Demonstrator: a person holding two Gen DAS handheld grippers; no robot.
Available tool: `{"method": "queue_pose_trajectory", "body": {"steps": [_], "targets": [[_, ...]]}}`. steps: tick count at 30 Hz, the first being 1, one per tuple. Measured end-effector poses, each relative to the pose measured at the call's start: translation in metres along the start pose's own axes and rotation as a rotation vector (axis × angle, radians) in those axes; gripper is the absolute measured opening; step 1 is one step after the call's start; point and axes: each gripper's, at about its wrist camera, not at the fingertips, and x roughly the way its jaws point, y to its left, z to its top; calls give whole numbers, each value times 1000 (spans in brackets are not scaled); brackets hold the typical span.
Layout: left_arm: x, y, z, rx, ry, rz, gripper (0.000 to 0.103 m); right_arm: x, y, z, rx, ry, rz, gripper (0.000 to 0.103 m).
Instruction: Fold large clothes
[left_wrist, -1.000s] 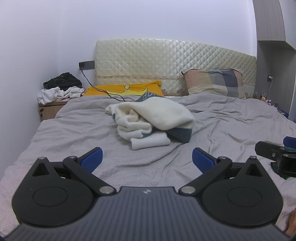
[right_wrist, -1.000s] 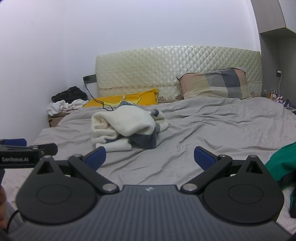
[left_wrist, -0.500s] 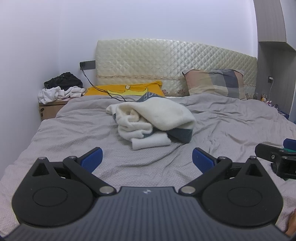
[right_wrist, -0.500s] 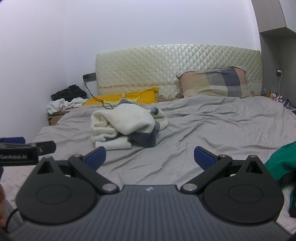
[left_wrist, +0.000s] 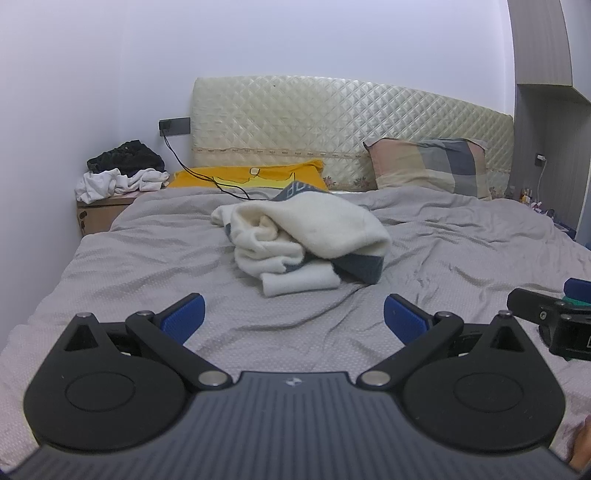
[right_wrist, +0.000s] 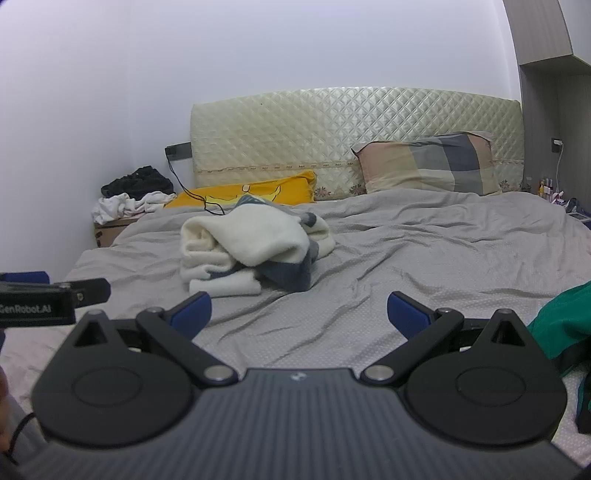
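Observation:
A cream and dark grey fleece garment (left_wrist: 306, 236) lies bunched in a heap on the grey bedsheet (left_wrist: 147, 266), mid-bed; the right wrist view has the same heap (right_wrist: 251, 247) left of centre. My left gripper (left_wrist: 293, 318) hovers open over the sheet short of the heap, nothing between its blue pads. My right gripper (right_wrist: 299, 313) is open too, empty, with the heap ahead and to its left. A green garment (right_wrist: 565, 325) lies at the bed's right edge beside the right gripper. Each gripper shows in the other's view, the right gripper (left_wrist: 550, 317) and the left gripper (right_wrist: 44, 299).
A yellow pillow (left_wrist: 251, 177) and a plaid pillow (left_wrist: 428, 166) rest against the quilted headboard (left_wrist: 332, 114). A black cable (left_wrist: 207, 177) runs from a wall socket onto the bed. A bedside box (left_wrist: 103, 210) at far left carries piled clothes (left_wrist: 122, 173).
Both views have shifted only slightly; the right wrist view sits a little lower and the heap looks marginally nearer. Both grippers stay open and the clothes have not moved.

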Motion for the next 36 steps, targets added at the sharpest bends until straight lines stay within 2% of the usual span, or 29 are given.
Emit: {"method": "queue_pose_trajectory", "body": {"steps": [21,26,32,36], "targets": [[8,-8,-4,-6,20,-16,103,1,2,0,7,12,-11,103],[18,-9,-2,-4,37,-49,103,11,1,1,32,31,-28,103],[41,-17,14,10,45,-103,103,29,-8,11,84,49,-55,103],[55,-25,33,28,23,-101,103,40,-13,25,122,49,-73,103]]}}
